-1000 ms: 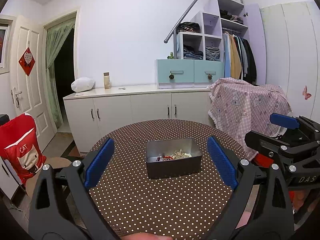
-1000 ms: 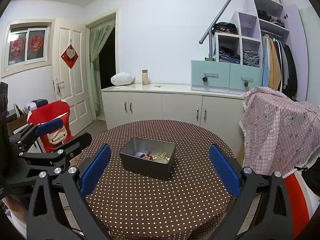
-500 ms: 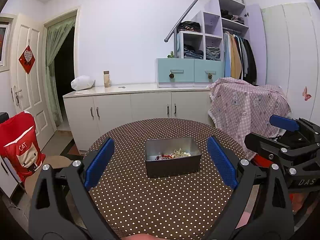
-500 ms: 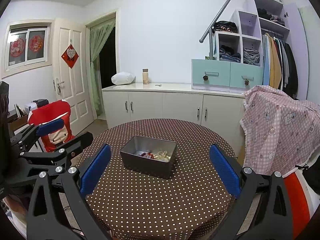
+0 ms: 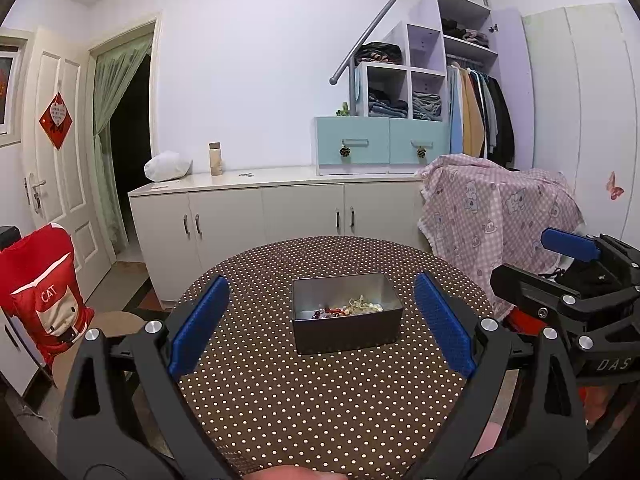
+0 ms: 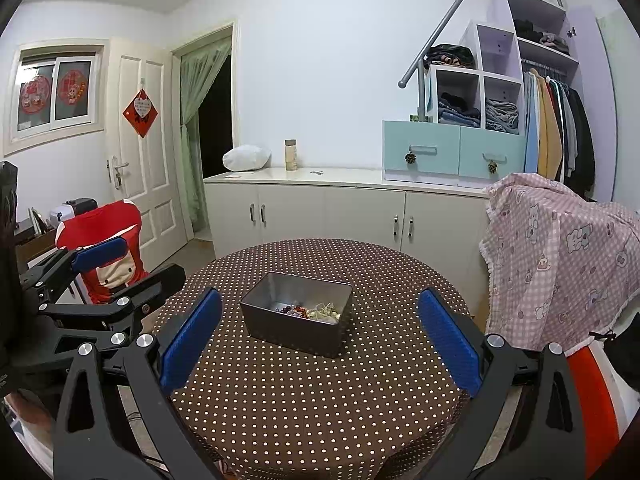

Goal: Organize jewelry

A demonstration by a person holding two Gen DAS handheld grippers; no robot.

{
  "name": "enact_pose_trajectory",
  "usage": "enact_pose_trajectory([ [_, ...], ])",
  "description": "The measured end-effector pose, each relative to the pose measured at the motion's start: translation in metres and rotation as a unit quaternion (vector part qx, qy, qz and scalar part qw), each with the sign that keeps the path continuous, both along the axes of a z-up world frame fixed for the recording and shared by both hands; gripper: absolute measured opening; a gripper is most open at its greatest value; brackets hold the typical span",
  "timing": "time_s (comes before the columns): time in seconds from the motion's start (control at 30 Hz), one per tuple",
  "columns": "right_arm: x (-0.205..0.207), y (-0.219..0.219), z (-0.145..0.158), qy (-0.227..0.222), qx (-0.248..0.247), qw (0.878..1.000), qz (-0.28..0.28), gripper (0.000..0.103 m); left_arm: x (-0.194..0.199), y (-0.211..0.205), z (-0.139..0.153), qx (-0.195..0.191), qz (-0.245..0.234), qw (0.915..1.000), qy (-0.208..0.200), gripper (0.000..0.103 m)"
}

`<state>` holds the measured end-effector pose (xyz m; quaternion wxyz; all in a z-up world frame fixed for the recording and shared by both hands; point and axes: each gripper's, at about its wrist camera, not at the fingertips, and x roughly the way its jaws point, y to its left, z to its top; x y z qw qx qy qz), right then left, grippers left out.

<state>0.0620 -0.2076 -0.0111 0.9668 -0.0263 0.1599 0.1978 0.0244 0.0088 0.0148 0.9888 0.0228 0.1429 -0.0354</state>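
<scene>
Little has shifted over the last second: both views have drifted slightly, the grey metal box sliding a touch rightward in each, while the box keeps its place on the cloth. Nearest us, our left tongs stand spread wide with nothing between the blue pads, and our right tongs are just as widely spread and equally empty; both hover above the near edge of the round tabletop with its brown, white-dotted cloth, well short of the box. Mid-table sits the rectangular grey metal box, and the jewelry, a small tangle of pale chain with red and dark beads, lies inside it on the floor of the box; none shows on the cloth. We judge that this fits either pieces gathered into the box or pieces waiting to be lifted out and sorted, and the pictures do not settle which. Any reach would call for lowering over the rim and pinching finely, since the strands look tangled. Our left view shows the box's long side squarely; our right view takes it corner-on and shows the left tongs beside a red chair cover. Beyond stand white cabinets.
</scene>
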Motion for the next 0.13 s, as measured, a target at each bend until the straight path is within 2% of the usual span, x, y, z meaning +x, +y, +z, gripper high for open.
enact_pose_trajectory([
  [0.13, 0.0012, -0.0012, 0.0005, 0.0, 0.0, 1.0, 0.0, 0.095, -0.0027, -0.0015, -0.0021, 0.0, 0.001, 1.0, 0.001, 0.092],
])
